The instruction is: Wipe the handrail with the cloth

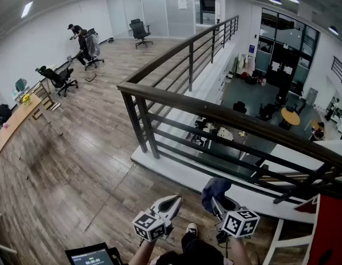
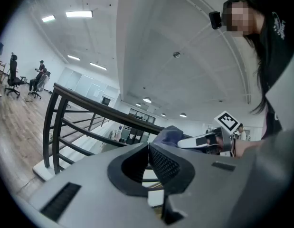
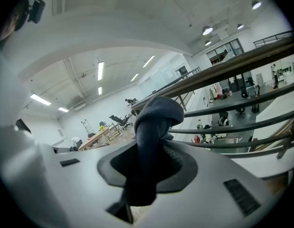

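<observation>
The cloth [image 3: 155, 122], dark blue, is pinched between the jaws of the right gripper [image 3: 151, 170] and bunches out past their tips, below the handrail [image 1: 226, 115] and apart from it. The left gripper [image 2: 147, 151], jaws pressed together on nothing, hangs just beside.

dark blue cloth [image 1: 216, 187] bunched, pinched in right gripper [image 1: 219, 203], short of dark handrail [image 1: 226, 116]

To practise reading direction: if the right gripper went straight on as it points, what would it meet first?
Its held blue cloth leads; ahead, probably the dark handrail, though depth is unclear.
</observation>
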A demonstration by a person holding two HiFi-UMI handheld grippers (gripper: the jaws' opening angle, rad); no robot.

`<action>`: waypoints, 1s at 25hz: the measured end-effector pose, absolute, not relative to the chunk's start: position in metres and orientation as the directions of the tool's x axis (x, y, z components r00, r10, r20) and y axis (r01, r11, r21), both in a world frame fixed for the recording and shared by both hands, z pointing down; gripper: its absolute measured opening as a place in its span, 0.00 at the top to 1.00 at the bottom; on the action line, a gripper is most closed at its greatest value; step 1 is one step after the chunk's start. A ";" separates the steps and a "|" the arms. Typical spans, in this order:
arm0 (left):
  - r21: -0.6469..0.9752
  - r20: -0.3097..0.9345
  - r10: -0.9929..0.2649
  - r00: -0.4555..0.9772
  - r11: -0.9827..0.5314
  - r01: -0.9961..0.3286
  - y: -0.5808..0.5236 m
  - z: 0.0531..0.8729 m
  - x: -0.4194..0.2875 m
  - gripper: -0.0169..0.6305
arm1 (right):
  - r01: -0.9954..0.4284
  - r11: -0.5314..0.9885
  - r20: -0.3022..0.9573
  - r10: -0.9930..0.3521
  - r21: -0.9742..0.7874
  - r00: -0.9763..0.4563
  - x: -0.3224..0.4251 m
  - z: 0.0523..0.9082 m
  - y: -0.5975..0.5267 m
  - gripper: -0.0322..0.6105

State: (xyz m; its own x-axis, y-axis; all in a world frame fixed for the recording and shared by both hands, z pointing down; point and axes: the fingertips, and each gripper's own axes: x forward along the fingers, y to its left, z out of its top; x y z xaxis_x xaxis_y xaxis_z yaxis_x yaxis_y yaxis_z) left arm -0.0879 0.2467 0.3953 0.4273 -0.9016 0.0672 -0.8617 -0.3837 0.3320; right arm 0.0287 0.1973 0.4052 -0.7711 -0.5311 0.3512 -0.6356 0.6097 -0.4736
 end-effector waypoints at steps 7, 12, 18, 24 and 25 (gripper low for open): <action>0.320 0.072 -0.910 0.409 -0.367 -0.873 0.158 0.403 -0.126 0.97 | -0.589 0.661 0.321 -0.494 -0.466 -0.808 -0.029 0.402 0.094 0.79; 0.321 0.091 -0.919 0.383 -0.338 -0.885 0.106 0.423 -0.171 0.97 | -0.557 0.694 0.293 -0.474 -0.457 -0.830 -0.087 0.396 0.020 0.79; 0.336 0.104 -0.905 0.412 -0.358 -0.871 0.044 0.426 -0.230 0.97 | -0.558 0.700 0.261 -0.495 -0.445 -0.829 -0.158 0.367 -0.053 0.79; 0.309 0.139 -0.857 0.495 -0.437 -0.844 -0.009 0.421 -0.278 0.97 | -0.587 0.674 0.236 -0.544 -0.449 -0.805 -0.224 0.342 -0.116 0.79; 0.311 0.145 -0.851 0.505 -0.446 -0.840 -0.017 0.423 -0.288 0.97 | -0.589 0.670 0.231 -0.549 -0.452 -0.803 -0.238 0.339 -0.127 0.79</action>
State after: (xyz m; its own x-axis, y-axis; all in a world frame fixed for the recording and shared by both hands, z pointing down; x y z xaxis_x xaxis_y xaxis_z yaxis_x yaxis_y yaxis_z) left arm -0.2875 -0.0174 0.4235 0.5050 -0.8508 0.1450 -0.8397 -0.4455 0.3105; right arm -0.2377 -0.1267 0.3394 -0.8031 -0.5494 0.2308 -0.5885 0.6705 -0.4518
